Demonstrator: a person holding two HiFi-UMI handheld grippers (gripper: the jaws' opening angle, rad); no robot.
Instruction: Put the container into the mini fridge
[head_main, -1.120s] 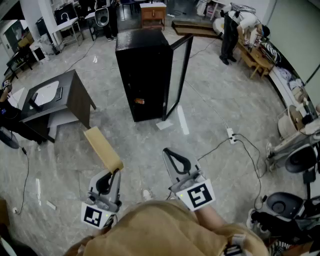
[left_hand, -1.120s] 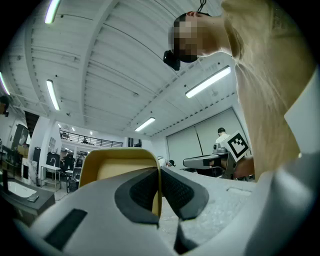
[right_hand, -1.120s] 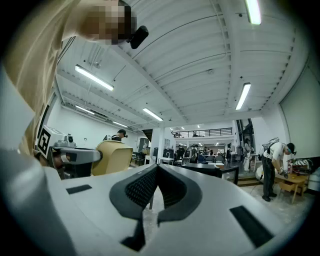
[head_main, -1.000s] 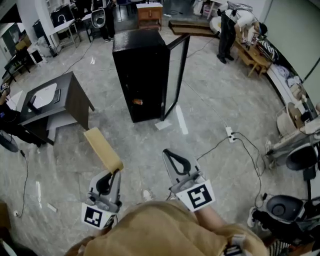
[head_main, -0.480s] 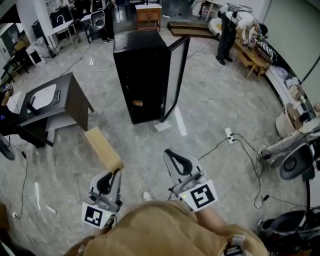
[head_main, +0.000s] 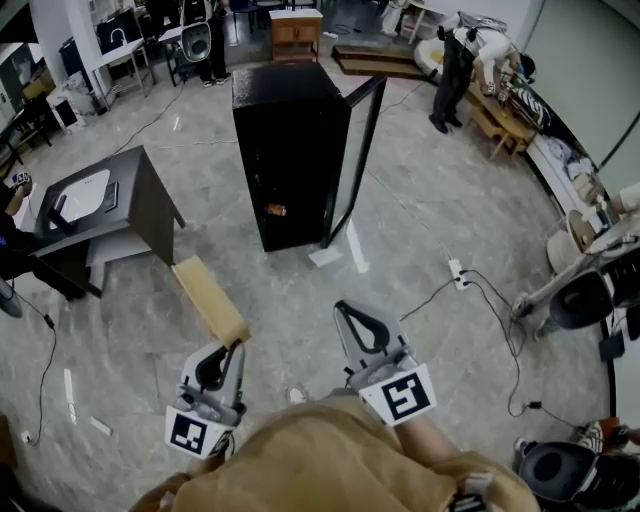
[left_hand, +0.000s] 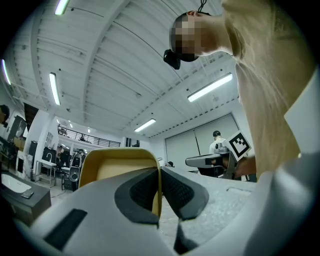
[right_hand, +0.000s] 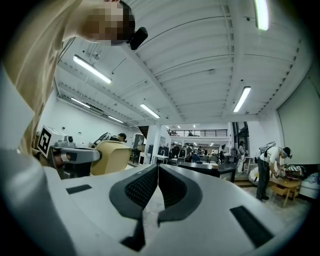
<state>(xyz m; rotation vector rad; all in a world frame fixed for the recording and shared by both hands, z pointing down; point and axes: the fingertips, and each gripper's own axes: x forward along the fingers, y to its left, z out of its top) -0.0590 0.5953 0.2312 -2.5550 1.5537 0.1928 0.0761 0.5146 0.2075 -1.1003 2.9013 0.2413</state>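
A tan rectangular container (head_main: 208, 299) sticks up and to the left from my left gripper (head_main: 236, 343), which is shut on its rim. In the left gripper view the container (left_hand: 117, 163) shows as a yellow open box with its wall pinched between the jaws of that left gripper (left_hand: 160, 172). My right gripper (head_main: 340, 308) is shut with nothing in it, beside the left one; its jaws meet in the right gripper view (right_hand: 157, 170). The black mini fridge (head_main: 290, 150) stands on the floor ahead, its glass door (head_main: 352, 160) swung open to the right.
A dark desk (head_main: 100, 215) stands at the left. Cables and a power strip (head_main: 461, 275) lie on the marble floor to the right. A person (head_main: 455, 65) bends over a wooden bench at the far right. A wooden cabinet (head_main: 296, 30) stands behind the fridge.
The view has shifted slightly; the fridge sits a touch nearer and higher in frame. Both grippers keep their pose, the left still holding the container.
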